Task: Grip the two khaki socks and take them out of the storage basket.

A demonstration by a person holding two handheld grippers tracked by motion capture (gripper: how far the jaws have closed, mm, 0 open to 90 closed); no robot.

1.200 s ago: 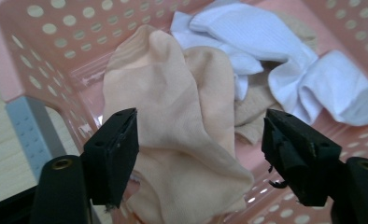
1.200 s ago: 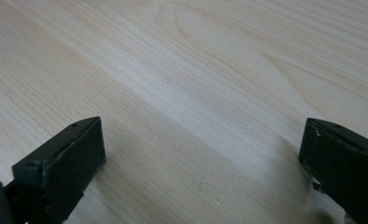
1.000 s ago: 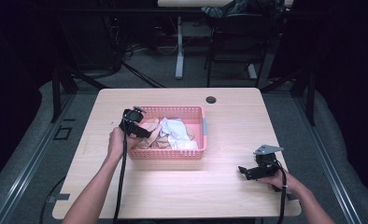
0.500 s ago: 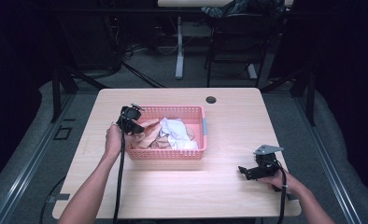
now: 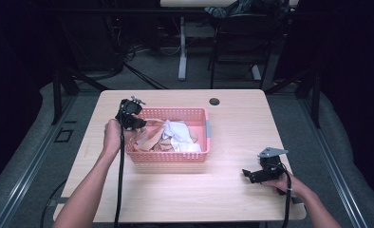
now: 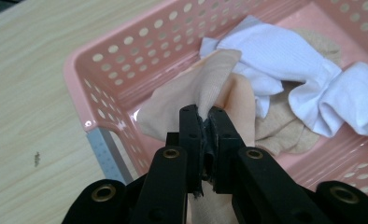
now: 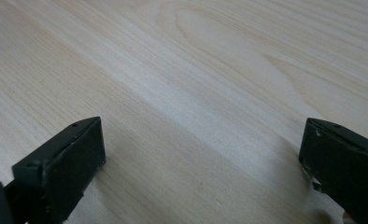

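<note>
A pink perforated basket (image 5: 168, 159) stands on the left half of the wooden table (image 5: 232, 137) and holds beige and white cloths. My left gripper (image 5: 140, 124) hangs over the basket's left end, shut on a fold of beige cloth (image 5: 149, 138). In the left gripper view the jaws (image 6: 203, 114) pinch that beige cloth (image 6: 210, 79), which is drawn up above the basket (image 6: 126, 60). A white cloth (image 6: 294, 60) lies behind it. My right gripper (image 5: 246, 174) rests low at the table's front right, open, with bare wood between its jaws (image 7: 203, 144).
A small black round cap (image 5: 214, 101) sits in the tabletop near the far edge. A grey strip (image 6: 108, 154) marks the basket's corner. Desk legs and a chair stand on the dark floor beyond the table.
My left gripper has risen from inside the basket, pulling the beige cloth up with it. The right gripper has kept still.
</note>
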